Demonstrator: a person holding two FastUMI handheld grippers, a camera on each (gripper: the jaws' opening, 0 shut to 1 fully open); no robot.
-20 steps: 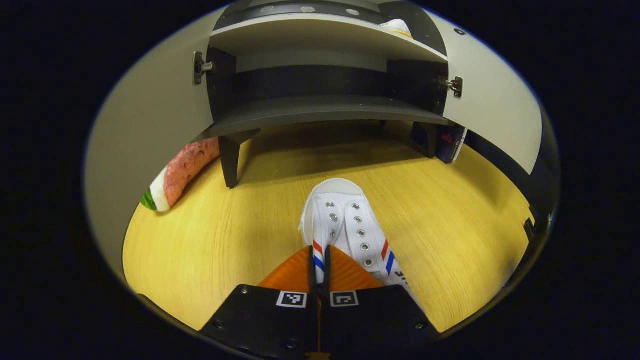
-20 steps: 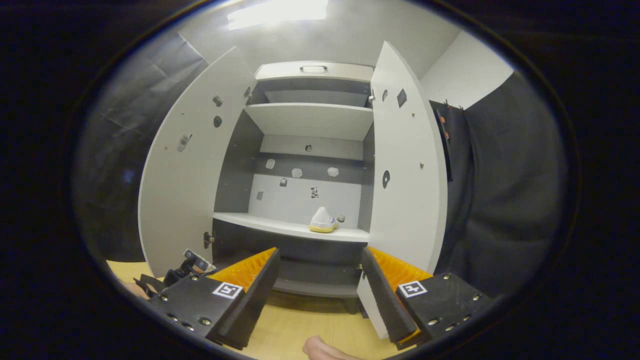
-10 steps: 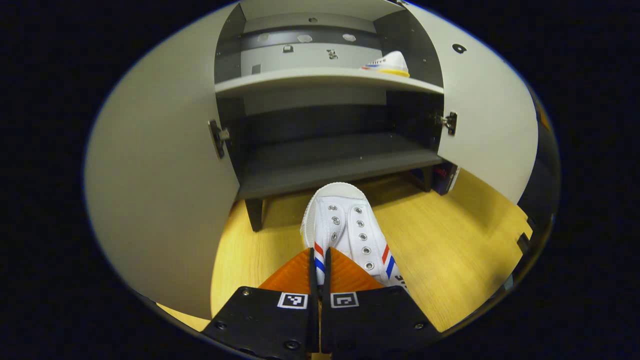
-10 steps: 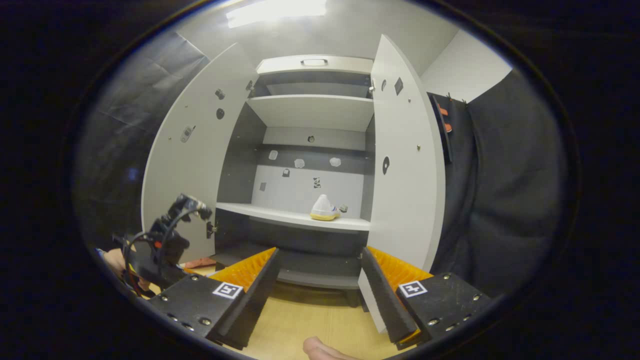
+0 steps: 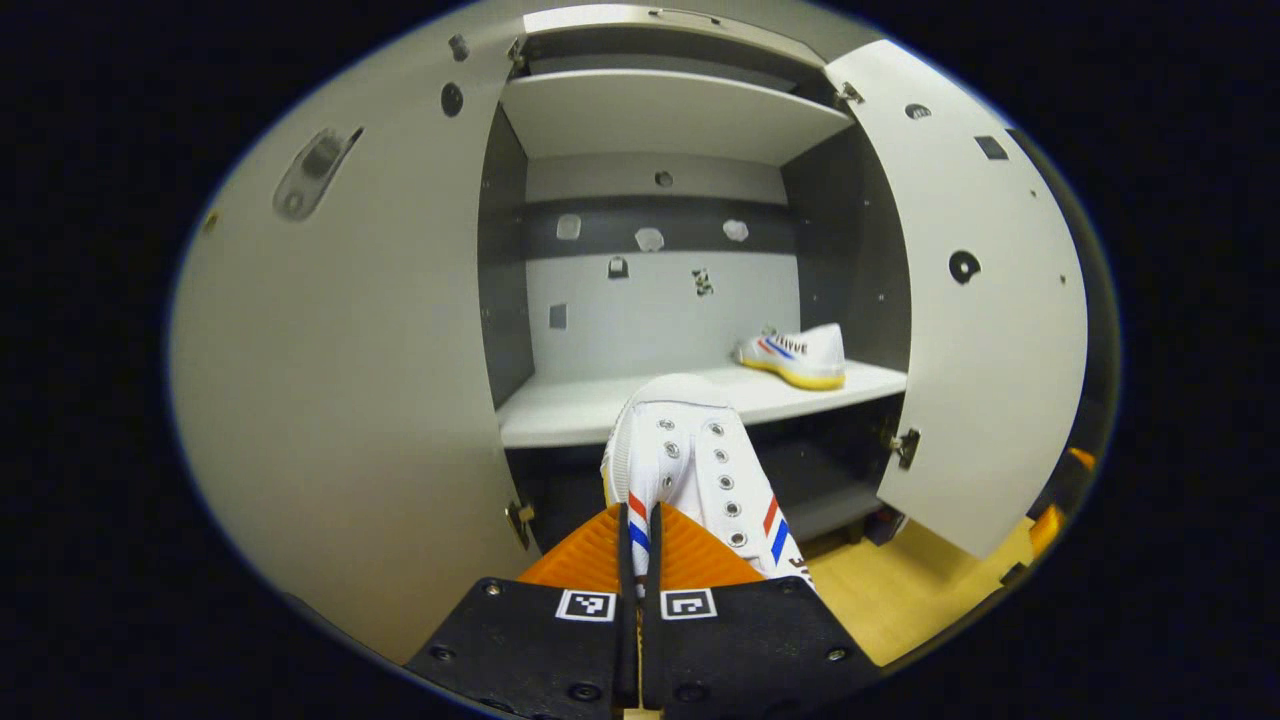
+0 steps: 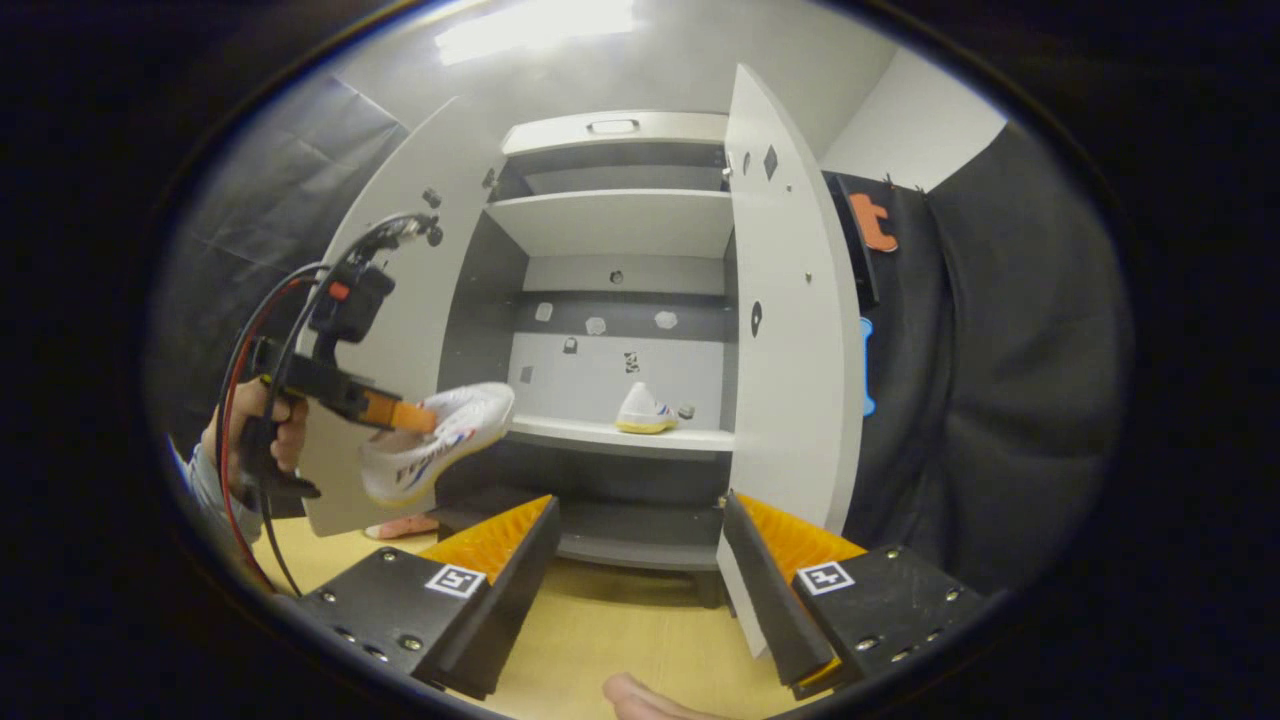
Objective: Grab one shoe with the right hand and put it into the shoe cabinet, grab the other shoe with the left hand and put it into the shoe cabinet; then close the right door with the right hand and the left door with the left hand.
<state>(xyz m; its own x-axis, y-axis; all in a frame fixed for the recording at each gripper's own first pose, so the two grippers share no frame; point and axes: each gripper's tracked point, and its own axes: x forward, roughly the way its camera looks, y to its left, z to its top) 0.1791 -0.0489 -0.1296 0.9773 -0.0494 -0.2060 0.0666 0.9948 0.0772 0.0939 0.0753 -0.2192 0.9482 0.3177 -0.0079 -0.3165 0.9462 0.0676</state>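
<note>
The left claw (image 5: 637, 535) pinched the side wall of a white canvas shoe with red and blue stripes (image 5: 690, 470), held in the air just short of the grey shoe cabinet (image 5: 660, 110)'s white middle shelf (image 5: 560, 410). Its mate (image 5: 797, 355) sat at that shelf's right end. With so thin a grip, I thought the shoe might swing, catch the shelf edge and drop. The right claw (image 6: 640, 575) hung spread and empty. The held shoe's heel was hidden in the left gripper view.

shelf (image 5: 600, 410): pale, mid-cabinet | on it: white shoe (image 5: 797, 355), right end
</note>
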